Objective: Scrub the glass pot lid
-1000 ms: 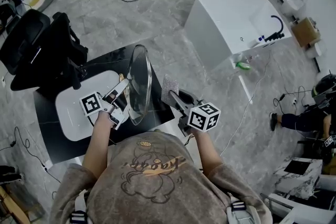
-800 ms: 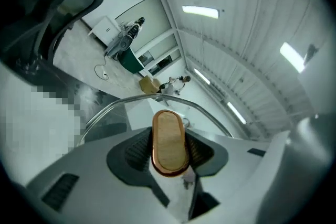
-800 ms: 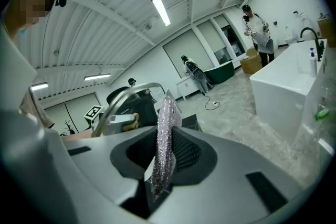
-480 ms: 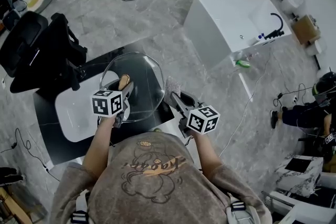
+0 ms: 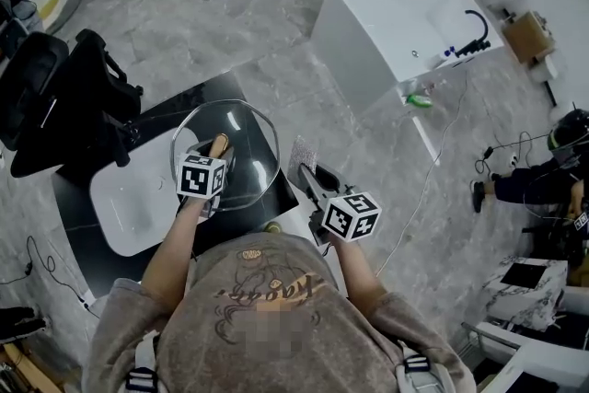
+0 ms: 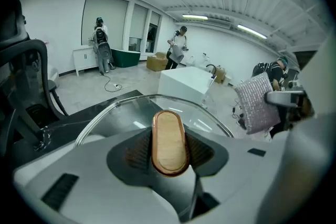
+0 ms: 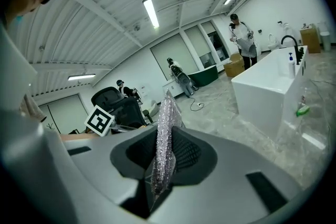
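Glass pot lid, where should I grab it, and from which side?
Grip the glass pot lid by its wooden handle, coming from above, on the domed side. The handle is a narrow oblong bar standing off the centre, so jaws fit across its long sides, as the left tool clamps it now. The glass is wide, smooth and curved, a poorer hold.

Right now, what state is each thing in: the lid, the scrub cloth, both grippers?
Glass pot lid: near flat, wooden handle up, held by that handle.
Scrub cloth: pinched upright, apart from the lid.
Left gripper: jaws closed on the wooden handle.
Right gripper: jaws closed on the scrub cloth.
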A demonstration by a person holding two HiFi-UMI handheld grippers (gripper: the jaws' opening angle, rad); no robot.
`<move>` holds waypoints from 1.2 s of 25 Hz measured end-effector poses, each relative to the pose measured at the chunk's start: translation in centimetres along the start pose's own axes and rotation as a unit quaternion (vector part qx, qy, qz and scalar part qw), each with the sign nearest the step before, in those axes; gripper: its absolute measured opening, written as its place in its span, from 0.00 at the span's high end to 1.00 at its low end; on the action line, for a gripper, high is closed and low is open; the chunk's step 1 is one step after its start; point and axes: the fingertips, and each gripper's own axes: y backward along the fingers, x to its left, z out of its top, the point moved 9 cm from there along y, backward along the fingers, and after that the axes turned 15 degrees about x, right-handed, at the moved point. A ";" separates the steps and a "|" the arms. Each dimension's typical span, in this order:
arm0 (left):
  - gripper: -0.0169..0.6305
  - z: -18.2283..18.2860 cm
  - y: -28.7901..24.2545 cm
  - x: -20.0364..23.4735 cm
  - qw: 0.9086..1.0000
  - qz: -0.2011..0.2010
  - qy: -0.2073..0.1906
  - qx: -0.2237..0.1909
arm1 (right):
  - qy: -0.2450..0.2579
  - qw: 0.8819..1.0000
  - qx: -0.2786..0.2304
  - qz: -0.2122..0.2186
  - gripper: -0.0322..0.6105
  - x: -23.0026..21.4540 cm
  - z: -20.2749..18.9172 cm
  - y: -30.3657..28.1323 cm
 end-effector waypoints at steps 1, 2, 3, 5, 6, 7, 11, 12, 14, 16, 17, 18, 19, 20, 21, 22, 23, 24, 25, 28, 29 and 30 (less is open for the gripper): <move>0.70 -0.1 -0.6 0.0 1.000 0.001 -0.001 0.006 | -0.002 1.000 0.000 0.001 0.81 0.1 -0.1 0.1; 0.69 -0.3 -1.2 0.1 1.000 0.001 0.000 0.011 | -0.004 1.000 -0.001 0.001 0.81 0.1 -0.3 0.2; 0.70 -0.4 -1.8 0.1 1.000 0.001 0.000 0.016 | -0.006 1.000 -0.002 0.001 0.81 0.1 -0.4 0.3; 0.69 -0.6 -2.7 -0.1 1.000 0.003 -0.003 0.023 | -0.012 1.000 -0.003 -0.001 0.81 0.0 -0.6 0.6; 0.69 -0.6 -3.2 -0.2 1.000 0.006 -0.006 0.027 | -0.015 1.000 -0.003 -0.003 0.82 -0.1 -0.7 0.6; 0.69 -0.6 -3.7 -0.3 0.999 0.008 -0.010 0.031 | -0.016 1.000 -0.003 -0.004 0.81 -0.1 -0.8 0.7; 0.69 -0.5 -5.0 -0.5 0.999 0.009 -0.009 0.038 | -0.020 1.000 0.000 -0.005 0.81 -0.4 -1.1 0.8; 0.69 -0.4 -5.2 -0.6 0.999 0.010 -0.009 0.039 | -0.020 1.000 0.001 -0.005 0.81 -0.4 -1.1 0.8; 0.69 -0.4 -5.5 -0.6 0.999 0.014 -0.011 0.040 | -0.020 1.000 0.003 -0.005 0.82 -0.4 -1.2 0.7; 0.69 -0.3 -5.6 -0.6 0.999 0.018 -0.014 0.040 | -0.020 1.000 0.003 -0.004 0.82 -0.4 -1.2 0.6; 0.69 -0.3 -5.7 -0.7 0.999 0.020 -0.017 0.041 | -0.020 1.000 0.003 -0.004 0.82 -0.4 -1.2 0.6; 0.69 -0.3 -5.8 -0.7 0.999 0.022 -0.019 0.042 | -0.020 1.000 0.003 -0.003 0.82 -0.4 -1.1 0.6; 0.69 -0.4 -5.9 -0.7 0.999 0.023 -0.020 0.043 | -0.020 1.000 0.003 -0.003 0.82 -0.4 -1.1 0.6; 0.69 -0.4 -5.9 -0.7 0.999 0.024 -0.020 0.044 | -0.020 1.000 0.002 -0.003 0.81 -0.4 -1.0 0.6; 0.69 -0.4 -6.0 -0.7 0.998 0.025 -0.021 0.044 | -0.019 1.000 0.003 -0.003 0.81 -0.4 -0.9 0.5; 0.69 -0.5 -6.1 -0.8 0.998 0.025 -0.022 0.044 | -0.019 1.000 0.003 -0.002 0.81 -0.4 -0.9 0.4; 0.69 -0.5 -6.1 -0.8 0.998 0.026 -0.022 0.044 | -0.018 1.000 0.004 -0.001 0.82 -0.4 -0.8 0.4; 0.69 -0.5 -6.1 -0.8 0.998 0.027 -0.022 0.044 | -0.017 1.000 0.004 -0.001 0.82 -0.4 -0.7 0.3; 0.69 -0.5 -6.1 -0.8 0.998 0.027 -0.022 0.044 | -0.017 1.000 0.005 0.000 0.81 -0.4 -0.7 0.3; 0.69 -0.5 -6.2 -0.9 0.998 0.025 -0.023 0.044 | -0.018 1.000 0.006 0.000 0.82 -0.4 -0.7 0.2; 0.69 -0.5 -6.3 -0.9 0.999 0.025 -0.021 0.044 | -0.018 1.000 0.007 0.000 0.81 -0.4 -0.8 0.2; 0.69 -0.5 -6.3 -0.9 0.999 0.025 -0.020 0.043 | -0.018 1.000 0.008 0.001 0.82 -0.4 -0.8 0.1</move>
